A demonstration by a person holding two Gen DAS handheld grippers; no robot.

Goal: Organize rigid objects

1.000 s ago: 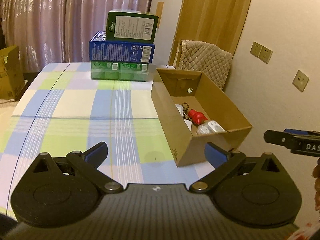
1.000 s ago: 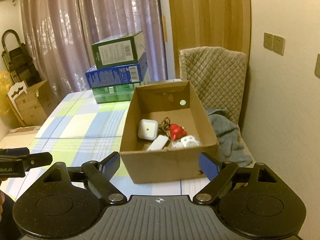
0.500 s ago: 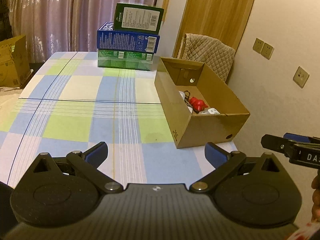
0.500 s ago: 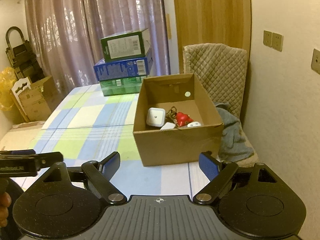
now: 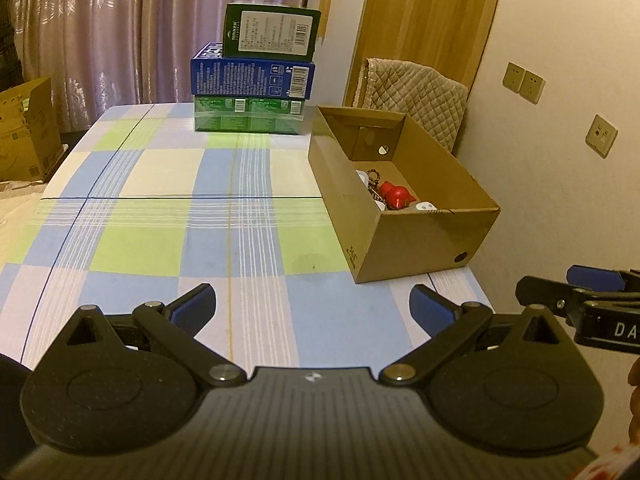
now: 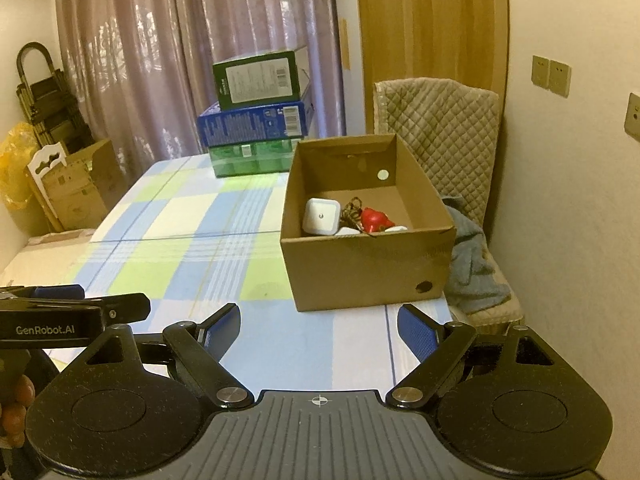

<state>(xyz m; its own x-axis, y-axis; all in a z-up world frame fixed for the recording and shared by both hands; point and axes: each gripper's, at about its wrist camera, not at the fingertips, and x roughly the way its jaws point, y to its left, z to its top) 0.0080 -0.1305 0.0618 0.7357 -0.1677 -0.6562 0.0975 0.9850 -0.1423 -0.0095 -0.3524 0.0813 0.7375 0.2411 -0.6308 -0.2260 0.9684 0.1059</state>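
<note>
An open cardboard box (image 5: 416, 240) (image 6: 360, 268) stands on the right side of the checked table (image 5: 200, 208) (image 6: 180, 240). Inside it lie a white square adapter (image 6: 321, 216), a red toy (image 6: 375, 219) (image 5: 394, 195), a brown keychain (image 6: 353, 209) and other small white items. My left gripper (image 5: 312, 306) is open and empty, above the table's near edge, left of the box. My right gripper (image 6: 319, 326) is open and empty, above the near edge, in front of the box. Each gripper shows at the side of the other's view.
Three stacked product boxes, green (image 5: 270, 32) on blue (image 5: 252, 78) on green (image 5: 248, 118), stand at the table's far end. A chair with a quilted cover (image 6: 440, 128) and a grey cloth (image 6: 472, 264) is right of the table. Cardboard cartons (image 6: 76, 188) stand on the floor at left.
Both grippers have drawn back and up from the box, which now looks smaller and farther. Both stay open and empty.
</note>
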